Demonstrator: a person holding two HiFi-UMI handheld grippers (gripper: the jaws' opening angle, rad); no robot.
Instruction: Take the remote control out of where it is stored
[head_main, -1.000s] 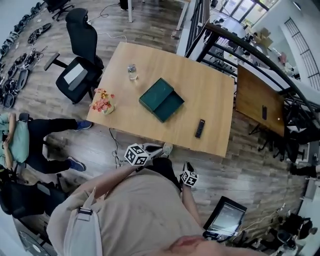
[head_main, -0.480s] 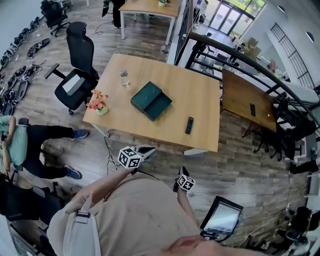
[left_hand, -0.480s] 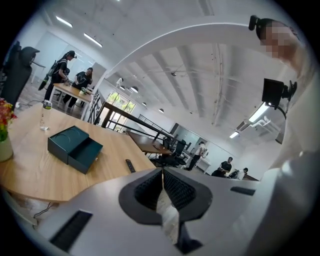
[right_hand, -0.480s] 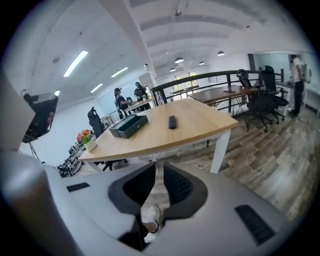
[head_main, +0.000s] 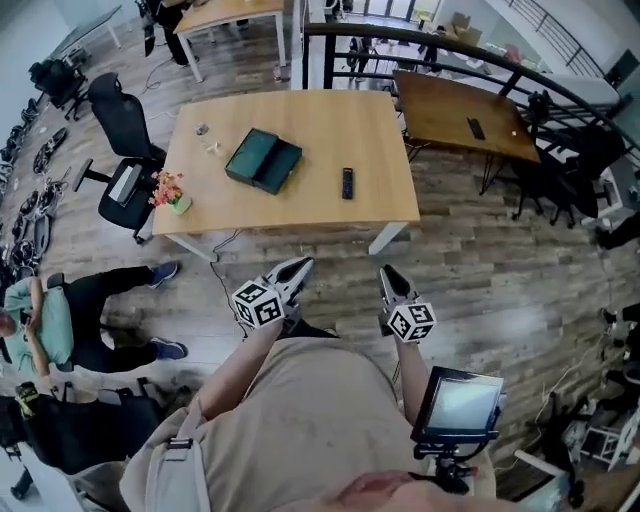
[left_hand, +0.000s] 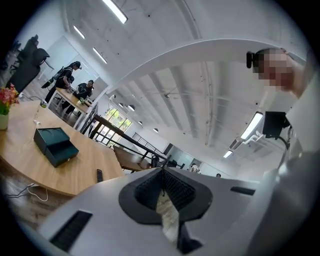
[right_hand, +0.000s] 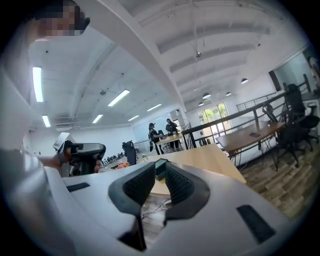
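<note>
A black remote control (head_main: 347, 183) lies flat on the light wooden table (head_main: 385, 205), to the right of a dark green box (head_main: 263, 160) that stands with its lid off. The left gripper view shows the remote (left_hand: 99, 175) and the box (left_hand: 55, 145) far off on the table. My left gripper (head_main: 298, 266) and right gripper (head_main: 385, 272) hang over the floor in front of the table, well short of it and pointing toward it. Both are shut with nothing between their jaws. In the right gripper view the box (right_hand: 160, 169) shows just past the fingertips.
A pot of flowers (head_main: 168, 192) stands at the table's left edge, with a black office chair (head_main: 125, 185) beside it. A darker table (head_main: 455, 115) and a railing (head_main: 420, 40) lie behind. A person (head_main: 40, 310) sits at the left. A screen (head_main: 458, 405) hangs by my right side.
Both grippers have risen and swung forward toward the table. The head view has turned, so the table now sits higher in the picture. The remote and box have not moved.
</note>
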